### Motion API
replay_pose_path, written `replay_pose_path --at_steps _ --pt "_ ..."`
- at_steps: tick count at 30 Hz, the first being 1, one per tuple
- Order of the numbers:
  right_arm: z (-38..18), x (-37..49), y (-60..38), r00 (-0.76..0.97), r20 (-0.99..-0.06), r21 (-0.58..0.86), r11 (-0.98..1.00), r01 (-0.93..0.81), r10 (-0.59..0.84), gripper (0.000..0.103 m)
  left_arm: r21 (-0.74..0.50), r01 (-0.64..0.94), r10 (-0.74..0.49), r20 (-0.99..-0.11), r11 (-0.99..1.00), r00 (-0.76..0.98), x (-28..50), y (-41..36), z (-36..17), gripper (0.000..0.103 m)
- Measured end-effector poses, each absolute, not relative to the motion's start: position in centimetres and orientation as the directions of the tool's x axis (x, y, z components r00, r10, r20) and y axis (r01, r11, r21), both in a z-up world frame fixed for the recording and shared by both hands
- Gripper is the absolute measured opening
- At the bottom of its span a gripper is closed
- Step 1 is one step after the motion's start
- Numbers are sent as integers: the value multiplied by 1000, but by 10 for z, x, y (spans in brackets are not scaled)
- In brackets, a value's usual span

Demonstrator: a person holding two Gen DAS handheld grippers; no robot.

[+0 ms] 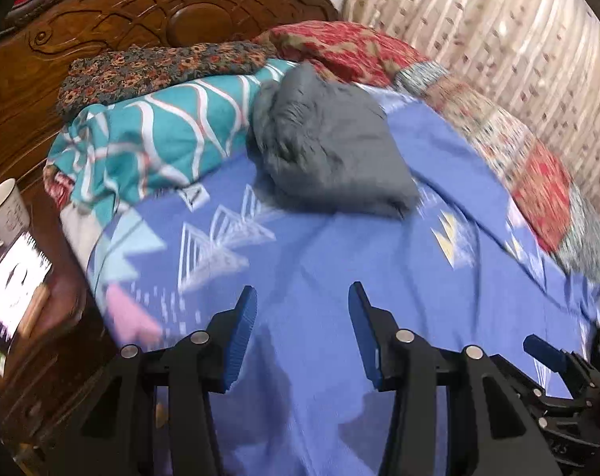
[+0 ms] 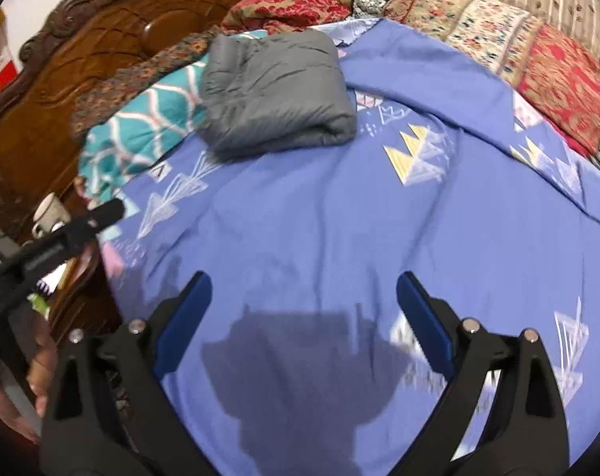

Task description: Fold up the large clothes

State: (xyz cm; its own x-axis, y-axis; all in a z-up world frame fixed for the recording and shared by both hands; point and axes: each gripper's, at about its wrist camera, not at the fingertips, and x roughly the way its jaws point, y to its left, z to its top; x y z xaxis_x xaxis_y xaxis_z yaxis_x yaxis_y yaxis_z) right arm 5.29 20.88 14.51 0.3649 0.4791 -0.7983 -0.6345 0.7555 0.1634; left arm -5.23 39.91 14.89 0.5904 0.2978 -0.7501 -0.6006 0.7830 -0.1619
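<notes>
A grey garment [image 1: 327,142] lies folded into a thick bundle on the blue patterned bedsheet [image 1: 339,261], near the head of the bed. It also shows in the right wrist view [image 2: 276,95]. My left gripper [image 1: 301,297] is open and empty, hovering over the sheet well short of the bundle. My right gripper [image 2: 303,285] is open and empty, also over bare sheet [image 2: 339,218]. The right gripper's blue finger shows at the right edge of the left wrist view [image 1: 545,353]. The left gripper shows at the left of the right wrist view [image 2: 81,226].
A teal patterned pillow [image 1: 153,139] and a dark floral cloth [image 1: 149,71] lie against the carved wooden headboard [image 1: 121,12]. A red floral quilt [image 2: 498,31] runs along the curtain side. A white mug [image 1: 6,210] stands on the wooden bedside table at left.
</notes>
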Motion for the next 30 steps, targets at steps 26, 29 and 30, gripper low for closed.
replay_pose_path --at_steps 26,29,30 --pt "141 -34 48 409 -786 227 832 -507 463 97 6 -485 289 -810 874 510 -91 237 137 91" --pt "140 -33 46 406 -788 231 834 -501 462 97 2 -465 265 -824 885 501 -89 232 133 91" --pt "140 -32 46 410 -791 223 838 -498 454 97 -1 -461 258 -828 887 497 -88 231 132 91"
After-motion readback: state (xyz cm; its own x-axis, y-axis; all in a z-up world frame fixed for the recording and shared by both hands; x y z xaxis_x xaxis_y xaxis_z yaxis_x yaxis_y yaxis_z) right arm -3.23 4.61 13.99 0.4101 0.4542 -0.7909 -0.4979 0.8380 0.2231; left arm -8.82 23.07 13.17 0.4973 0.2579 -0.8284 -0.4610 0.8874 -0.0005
